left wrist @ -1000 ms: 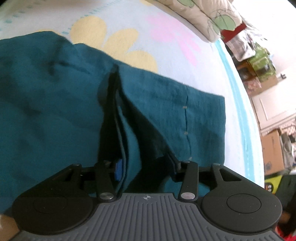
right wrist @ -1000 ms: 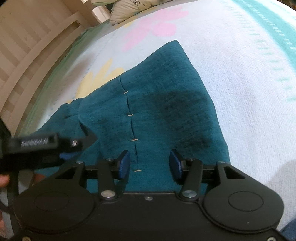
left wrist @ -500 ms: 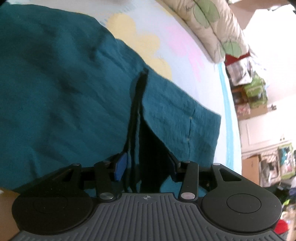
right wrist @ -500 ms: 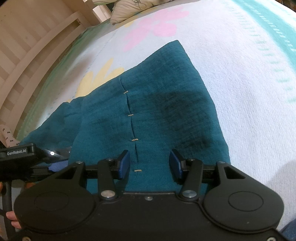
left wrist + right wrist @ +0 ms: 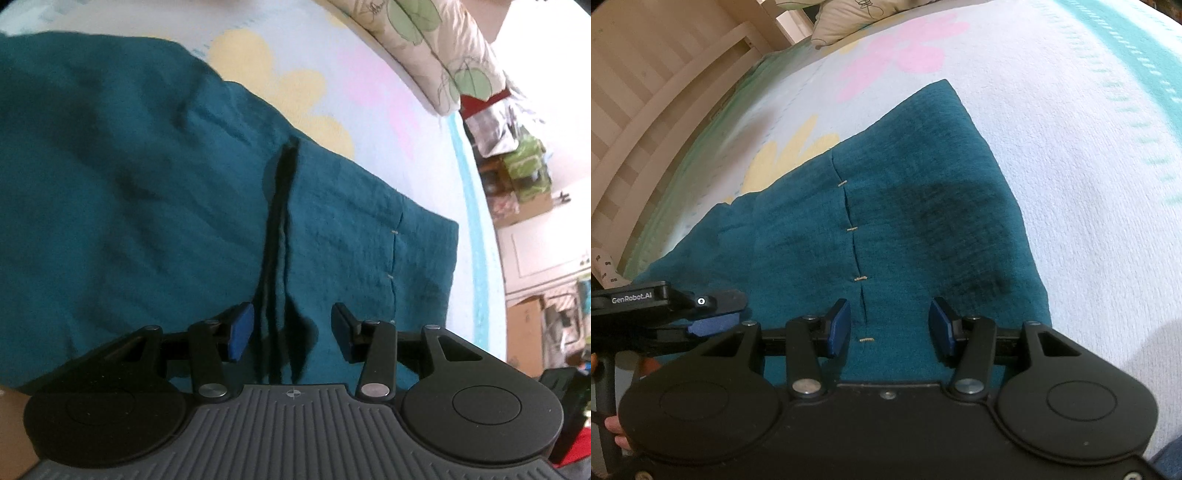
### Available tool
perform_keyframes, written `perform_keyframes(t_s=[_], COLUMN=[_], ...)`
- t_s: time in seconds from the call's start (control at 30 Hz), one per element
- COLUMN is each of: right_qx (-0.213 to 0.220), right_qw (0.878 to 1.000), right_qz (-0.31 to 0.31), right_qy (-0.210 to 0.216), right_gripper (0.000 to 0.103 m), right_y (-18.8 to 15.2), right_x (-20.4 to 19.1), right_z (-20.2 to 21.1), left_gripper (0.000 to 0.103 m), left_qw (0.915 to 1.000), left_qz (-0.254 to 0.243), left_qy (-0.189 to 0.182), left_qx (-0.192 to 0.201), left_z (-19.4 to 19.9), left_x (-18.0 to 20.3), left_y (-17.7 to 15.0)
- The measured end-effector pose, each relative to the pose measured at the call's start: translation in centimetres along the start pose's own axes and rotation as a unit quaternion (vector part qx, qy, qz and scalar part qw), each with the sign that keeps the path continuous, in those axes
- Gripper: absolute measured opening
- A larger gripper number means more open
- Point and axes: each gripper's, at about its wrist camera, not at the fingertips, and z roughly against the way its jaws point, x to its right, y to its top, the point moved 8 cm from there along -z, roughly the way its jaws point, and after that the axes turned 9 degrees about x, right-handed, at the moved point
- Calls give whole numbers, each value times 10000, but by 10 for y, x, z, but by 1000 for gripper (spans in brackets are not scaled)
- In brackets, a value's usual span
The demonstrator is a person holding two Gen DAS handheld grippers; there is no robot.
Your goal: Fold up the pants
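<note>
Right now I have both tongs tilted down over the teal pants (image 5: 923,221), which lie spread on a white blanket (image 5: 1089,166) printed with pink and yellow flowers. My left tongs (image 5: 291,332) stand spread, their blue pads (image 5: 240,330) clear of the cloth on either side; a raised dark fold (image 5: 279,240) of the pants runs up between them, and neither pad presses on it. My right tongs (image 5: 890,328) are spread as well, hovering just above the edge of the pants nearest me, gripping nothing. A stitched seam (image 5: 855,251) with short tan tacks runs away from the gap between these pads toward the far edge of the garment.

From the right wrist view, the left tongs come in from the frame's left edge, low over the cloth, and a bit of the hand (image 5: 617,432) that holds them shows at the bottom left corner. White lettering on their black body (image 5: 631,299) reads "GenRobot.AI".

A leaf-print pillow (image 5: 436,55) lies at the far end of the blanket. A pale slatted wooden frame (image 5: 646,92) borders the blanket in the right wrist view. Boxes and clutter (image 5: 524,177) stand beyond the blanket's blue-striped edge.
</note>
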Motion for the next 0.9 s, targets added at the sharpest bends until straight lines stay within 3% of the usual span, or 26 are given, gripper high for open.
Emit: perform_keyframes(t_s=[0.3,0.4,0.5,0.7,0.8,0.9], right_qx=[3,34,119,783,968,956], right_qw=[10000,10000,9999,9968,9952,9953], right_qz=[8,17,4,138,100,22], right_qy=[41,60,101,23,-51,-121], right_gripper=[57,57,57,57,57,57], right_y=[1,1,2,13,21,28], right_x=[0,0,-1,-6,-4,2], right_z=[0,2,5,27,39,44], left_gripper=[45,41,7,6,6,6], left_qw=[9980,9947,9841,9776,9688,9695], left_qz=[-609,-951,-1463,-1814,-2030,-1990], left_qy=[11,344,999,987,1226,1320], left_qx=[-152,-178,-115,415,717,548], left_z=[-33,-39,-38,6,30,30], left_x=[41,50,58,74,65,40], left_y=[5,3,2,21,34,39])
